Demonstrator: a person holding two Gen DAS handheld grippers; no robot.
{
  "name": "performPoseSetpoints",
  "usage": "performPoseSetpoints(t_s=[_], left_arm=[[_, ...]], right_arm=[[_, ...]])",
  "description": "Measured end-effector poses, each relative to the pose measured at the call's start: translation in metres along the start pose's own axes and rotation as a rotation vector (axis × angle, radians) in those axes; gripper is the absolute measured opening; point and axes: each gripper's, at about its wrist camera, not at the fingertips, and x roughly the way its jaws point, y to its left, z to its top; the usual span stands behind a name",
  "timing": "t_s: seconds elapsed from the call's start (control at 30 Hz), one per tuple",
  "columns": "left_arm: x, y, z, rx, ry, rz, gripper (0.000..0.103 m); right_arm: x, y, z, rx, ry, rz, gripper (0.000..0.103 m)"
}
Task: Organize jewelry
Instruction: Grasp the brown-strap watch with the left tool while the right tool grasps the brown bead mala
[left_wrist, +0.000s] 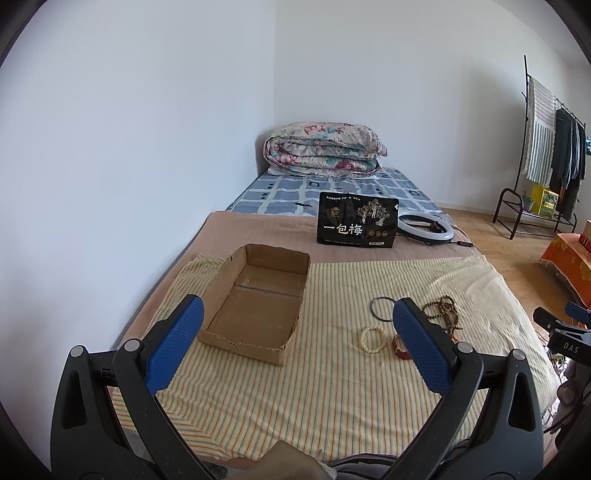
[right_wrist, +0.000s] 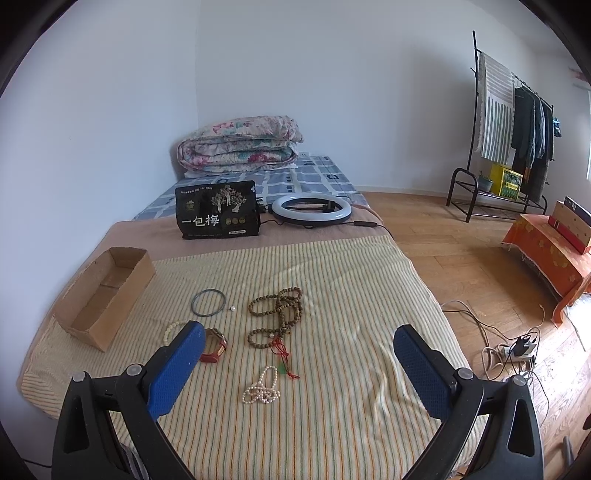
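An empty open cardboard box (left_wrist: 258, 302) (right_wrist: 107, 295) lies on the striped cloth (left_wrist: 332, 387) at the left. To its right lie a dark bangle (right_wrist: 208, 302) (left_wrist: 382, 308), a cream bead bracelet (left_wrist: 373, 336) (right_wrist: 170, 330), a red watch (right_wrist: 214, 345) (left_wrist: 400, 347), brown bead strands (right_wrist: 279, 314) (left_wrist: 443, 314), a red-corded pendant (right_wrist: 284, 360), a pearl necklace (right_wrist: 262, 387) and a small pearl (right_wrist: 232, 308). My left gripper (left_wrist: 297, 339) is open above the box's near right corner. My right gripper (right_wrist: 299, 365) is open above the jewelry. Both are empty.
A black snack bag (left_wrist: 357, 223) (right_wrist: 218, 214) and a ring light (right_wrist: 310, 208) stand farther back on the bed, with a folded floral quilt (left_wrist: 325, 149) at the head. A clothes rack (right_wrist: 513, 122), an orange-covered stool (right_wrist: 550, 251) and floor cables (right_wrist: 513, 347) are at the right.
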Motion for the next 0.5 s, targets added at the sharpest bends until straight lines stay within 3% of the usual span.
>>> performPoseSetpoints(t_s=[0.5], left_arm=[[0.068, -0.020, -0.017, 0.050, 0.110, -0.081, 0.103]], right_arm=[[0.050, -0.023, -0.001, 0.058, 0.079, -0.008, 0.103]])
